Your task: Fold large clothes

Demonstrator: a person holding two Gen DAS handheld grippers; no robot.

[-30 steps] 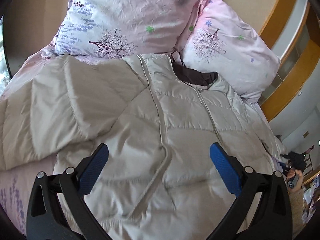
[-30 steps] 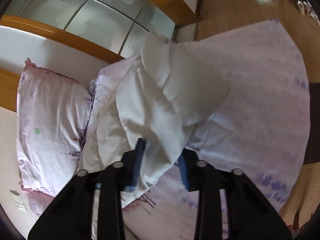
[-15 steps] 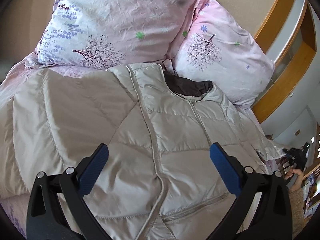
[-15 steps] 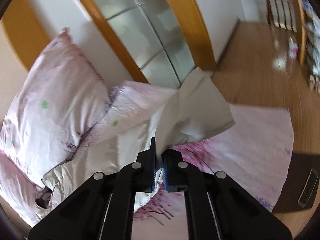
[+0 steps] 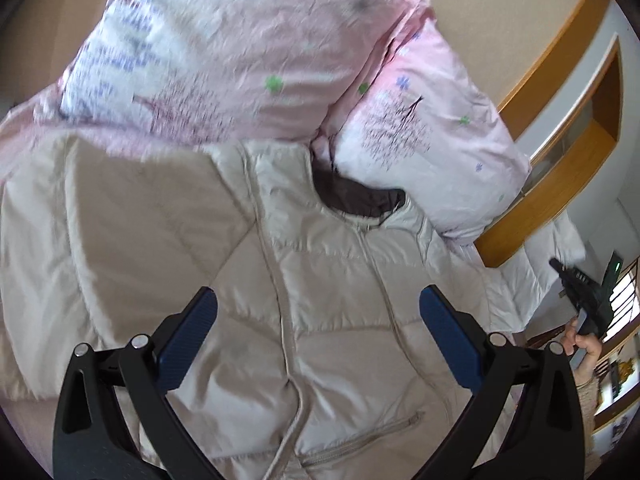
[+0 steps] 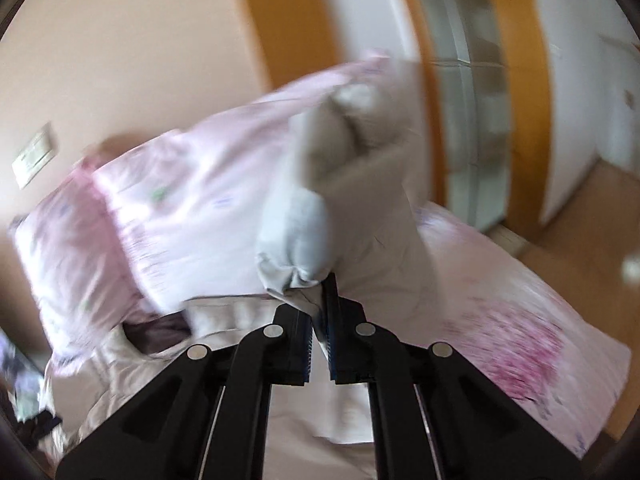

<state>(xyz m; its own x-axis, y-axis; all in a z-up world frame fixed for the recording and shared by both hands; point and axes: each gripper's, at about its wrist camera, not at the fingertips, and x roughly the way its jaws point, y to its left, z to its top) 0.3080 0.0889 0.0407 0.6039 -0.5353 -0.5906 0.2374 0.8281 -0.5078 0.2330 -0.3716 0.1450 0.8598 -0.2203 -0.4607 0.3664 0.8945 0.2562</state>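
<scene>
The beige quilted jacket (image 5: 320,320) was spread front-up on the bed (image 6: 540,320), its dark-lined collar (image 5: 356,200) lying against the two pink floral pillows (image 5: 248,52) at the head edge; its front zip ran down the middle of the chest, and a pocket zip was seen low on the front; one sleeve (image 5: 112,240) had been laid folded across the body on the left of the left wrist view; the other sleeve (image 6: 360,208) was held raised above the bed, its cuff end (image 6: 296,276) pinched between the fingers (image 6: 330,320) of the right gripper (image 6: 325,308), which were closed tight on the fabric; in the left wrist view that gripper was seen at the far right, gripped by a hand (image 5: 586,348), with pale fabric trailing up to it; the right wrist view was blurred; the left gripper (image 5: 318,314) was held above the jacket's chest, its blue-padded fingers (image 5: 192,332) spread wide with nothing between them; past the pillows a beige wall (image 6: 140,40) with a switch plate (image 6: 34,158) was visible, and beside the bed's far edge a wooden-framed glass panel (image 6: 472,92) and a wooden floor (image 6: 592,248).
</scene>
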